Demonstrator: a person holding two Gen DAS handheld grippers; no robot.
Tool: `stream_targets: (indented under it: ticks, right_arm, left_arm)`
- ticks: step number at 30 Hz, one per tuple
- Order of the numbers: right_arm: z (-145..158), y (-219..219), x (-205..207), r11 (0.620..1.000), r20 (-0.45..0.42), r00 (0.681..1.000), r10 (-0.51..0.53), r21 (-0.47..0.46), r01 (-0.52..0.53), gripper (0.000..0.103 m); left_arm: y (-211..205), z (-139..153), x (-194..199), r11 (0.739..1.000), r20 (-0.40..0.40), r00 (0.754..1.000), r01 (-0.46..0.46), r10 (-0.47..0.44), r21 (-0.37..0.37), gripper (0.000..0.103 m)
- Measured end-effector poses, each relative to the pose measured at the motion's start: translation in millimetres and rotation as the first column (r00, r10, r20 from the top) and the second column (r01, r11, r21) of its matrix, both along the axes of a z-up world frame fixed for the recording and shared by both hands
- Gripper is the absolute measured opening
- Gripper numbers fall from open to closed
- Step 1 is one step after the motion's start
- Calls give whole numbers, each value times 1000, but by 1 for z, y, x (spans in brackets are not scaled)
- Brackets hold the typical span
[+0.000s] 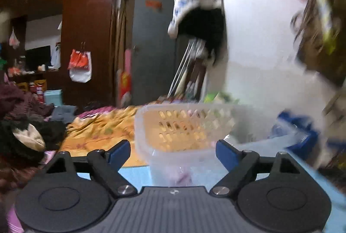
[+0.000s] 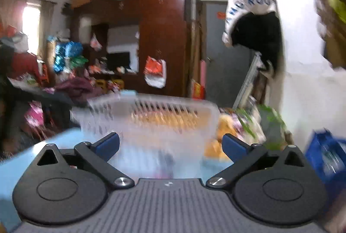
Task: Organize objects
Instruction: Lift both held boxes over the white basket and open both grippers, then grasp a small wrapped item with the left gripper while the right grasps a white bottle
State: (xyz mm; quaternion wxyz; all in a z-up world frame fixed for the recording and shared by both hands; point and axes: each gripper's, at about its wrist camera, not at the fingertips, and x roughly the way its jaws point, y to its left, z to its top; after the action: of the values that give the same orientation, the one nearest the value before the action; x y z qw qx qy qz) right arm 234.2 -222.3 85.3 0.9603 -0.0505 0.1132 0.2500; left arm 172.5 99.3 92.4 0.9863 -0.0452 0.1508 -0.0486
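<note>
Translucent white plastic basket [image 1: 183, 129] sits mid-frame in both wrist views, on a light blue tabletop [image 1: 134, 174], slotted walls, rounded corners, thin flexible-looking plastic. Something pinkish-purple [image 1: 180, 176] lies at the bottom near the front wall; blurred, can't tell what. Long axis of the basket runs left-right across the frame in the right wrist view; in the left view one corner turns toward the camera.

Key relation: basket lies straight ahead of both tongs, just beyond the tips. Left gripper [image 1: 173, 154] is released, blue pads spread wide, near basket wall between them but not pinched. Right gripper [image 2: 170, 145] also released, jaws at full spread, basket front wall between the pads, no contact visible. Which hand is nearer: about equal, heavy motion blur, can't tell for sure.

Outward: blue crate [image 2: 328, 159] at lower right, hard plastic. Orange-yellow floral bedsheet [image 1: 97, 131] behind the basket, soft, wrinkled. Dark glossy wooden wardrobe [image 1: 86, 27] upper left, grey door [image 1: 151, 49] centre. White printed bag [image 1: 194, 1] hangs upper centre over something black.
</note>
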Motion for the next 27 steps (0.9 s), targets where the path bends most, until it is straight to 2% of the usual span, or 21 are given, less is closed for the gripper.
stream_targets:
  ticks: [3, 6, 7, 8, 9, 11, 14, 17, 19, 20, 22, 23, 25, 27]
  right_arm:
    - [-31, -17, -17, 1000, -54, 998, -24, 9, 24, 103]
    - [-51, -26, -20, 998, -131, 990, -43, 36, 48, 102]
    - [-56, -26, -20, 999, -146, 989, -40, 31, 45, 93]
    - [-56, -27, -22, 999, -145, 989, -34, 34, 39, 88]
    - [-55, -29, -26, 999, -130, 991, -29, 41, 35, 88]
    - [-53, -30, -25, 999, -128, 991, -23, 45, 29, 88]
    - [-56, -27, -16, 999, -196, 980, -22, 22, 27, 83]
    - [-60, -23, -15, 999, -216, 976, -38, 1, 40, 80]
    - [-66, -19, -18, 998, -232, 971, -53, -29, 47, 67]
    - [-68, -19, -19, 998, -233, 971, -50, -36, 43, 62]
    - [-69, -20, -21, 998, -224, 973, -52, -34, 46, 61]
    - [-69, -21, -22, 998, -217, 975, -52, -33, 46, 61]
    - [-69, -21, -25, 999, -193, 980, -46, -36, 40, 61]
    - [-68, -22, -28, 998, -167, 985, -52, -31, 48, 61]
  left_arm:
    - [20, -22, -48, 999, 30, 999, -10, 12, -49, 89]
    - [30, -47, -75, 997, -17, 1000, -3, 2, -82, 89]
    - [31, -54, -81, 997, -26, 1000, -8, 6, -78, 89]
    - [33, -60, -85, 997, -27, 1000, -18, 16, -75, 89]
    - [33, -64, -89, 997, -33, 999, -25, 23, -69, 88]
    - [28, -68, -88, 999, -50, 999, -13, 11, -43, 87]
    - [21, -70, -80, 1000, -96, 995, 12, -13, -10, 87]
    - [19, -76, -69, 1000, -139, 990, 1, -1, 1, 87]
    - [20, -84, -65, 1000, -173, 985, -13, 13, 0, 84]
    - [19, -88, -63, 1000, -190, 982, -14, 14, 3, 79]
    - [17, -93, -55, 1000, -234, 972, -3, 5, 9, 65]
    - [15, -95, -51, 1000, -254, 967, 13, -10, 10, 54]
    - [11, -96, -50, 999, -266, 964, 17, -7, 36, 51]
    - [7, -96, -51, 998, -262, 965, 7, 8, 58, 39]
